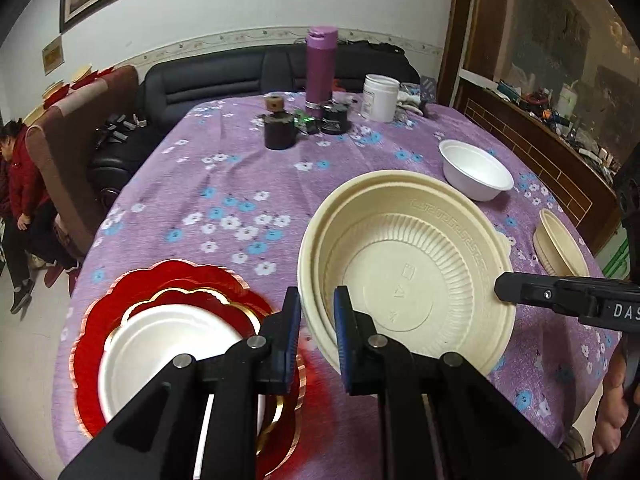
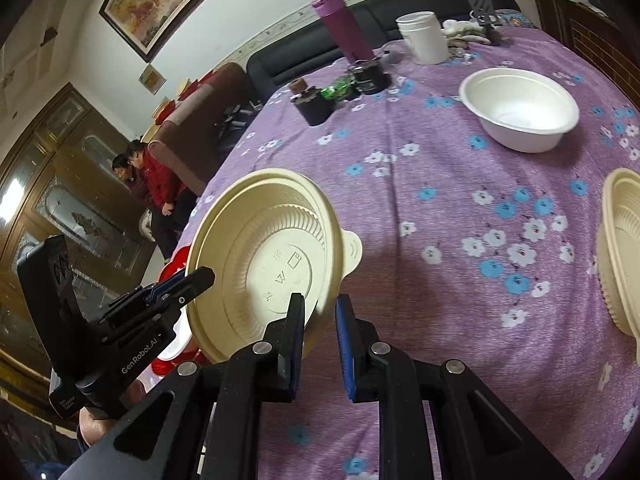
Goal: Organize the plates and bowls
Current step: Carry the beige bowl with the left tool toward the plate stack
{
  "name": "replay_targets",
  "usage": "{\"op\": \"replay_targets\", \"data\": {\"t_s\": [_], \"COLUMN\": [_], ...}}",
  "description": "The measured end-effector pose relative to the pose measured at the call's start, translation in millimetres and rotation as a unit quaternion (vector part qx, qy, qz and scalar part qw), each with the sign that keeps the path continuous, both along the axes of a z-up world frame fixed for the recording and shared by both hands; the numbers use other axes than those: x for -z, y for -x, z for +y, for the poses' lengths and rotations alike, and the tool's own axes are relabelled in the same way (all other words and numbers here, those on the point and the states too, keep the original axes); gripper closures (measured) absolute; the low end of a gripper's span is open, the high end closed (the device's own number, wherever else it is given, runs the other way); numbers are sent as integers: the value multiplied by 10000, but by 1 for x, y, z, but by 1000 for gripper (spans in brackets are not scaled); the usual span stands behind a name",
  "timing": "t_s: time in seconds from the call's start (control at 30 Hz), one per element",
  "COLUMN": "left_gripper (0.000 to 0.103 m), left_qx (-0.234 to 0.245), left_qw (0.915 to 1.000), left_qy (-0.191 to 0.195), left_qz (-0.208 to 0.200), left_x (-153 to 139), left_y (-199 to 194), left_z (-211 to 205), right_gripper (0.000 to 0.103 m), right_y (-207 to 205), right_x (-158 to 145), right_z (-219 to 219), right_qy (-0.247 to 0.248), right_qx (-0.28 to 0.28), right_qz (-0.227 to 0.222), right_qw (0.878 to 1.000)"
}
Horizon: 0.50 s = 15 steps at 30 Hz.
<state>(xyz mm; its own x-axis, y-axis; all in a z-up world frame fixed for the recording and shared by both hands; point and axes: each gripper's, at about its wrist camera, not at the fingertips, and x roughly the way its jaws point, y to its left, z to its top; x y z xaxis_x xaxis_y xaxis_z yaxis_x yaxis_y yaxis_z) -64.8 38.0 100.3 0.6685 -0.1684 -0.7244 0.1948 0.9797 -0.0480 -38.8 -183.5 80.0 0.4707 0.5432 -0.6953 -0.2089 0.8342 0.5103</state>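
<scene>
My left gripper (image 1: 318, 336) and right gripper (image 2: 320, 344) each pinch the rim of the round, ribbed cream plastic bowl (image 1: 408, 276), lifted (tilted) over the purple floral tablecloth (image 1: 224, 184); beyond sits a smooth white foam bowl (image 1: 476, 170).

Two cream bowls (image 1: 408, 272); one white bowl (image 1: 476, 170); one red plate (image 1: 168, 280); one white plate (image 1: 168, 348).

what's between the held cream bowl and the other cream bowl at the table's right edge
Nothing visible: only purple tablecloth lies between the held cream bowl and the other cream bowl. The white bowl sits farther back.
</scene>
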Motion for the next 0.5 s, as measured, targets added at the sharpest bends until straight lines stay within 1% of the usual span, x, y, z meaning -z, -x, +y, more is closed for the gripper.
{"op": "replay_targets", "data": {"t_s": [0.17,0.3,0.5], "left_gripper": [88,88,88], "left_qx": [-241,-488,-843], "left_qw": [9997,9987,9963], "left_qy": [38,59,88], "left_qz": [-82,-149,-152], "left_x": [-13,-20,-21], "left_y": [15,27,42], "left_z": [36,64,101], "right_gripper": [85,85,85], "right_y": [0,1,0], "right_x": [-10,-18,-16], "right_z": [28,59,100], "right_qy": [-70,-112,-173], "right_qx": [-324,-671,-1079], "right_qz": [-33,-93,-16], "right_qw": [9994,9976,9940]}}
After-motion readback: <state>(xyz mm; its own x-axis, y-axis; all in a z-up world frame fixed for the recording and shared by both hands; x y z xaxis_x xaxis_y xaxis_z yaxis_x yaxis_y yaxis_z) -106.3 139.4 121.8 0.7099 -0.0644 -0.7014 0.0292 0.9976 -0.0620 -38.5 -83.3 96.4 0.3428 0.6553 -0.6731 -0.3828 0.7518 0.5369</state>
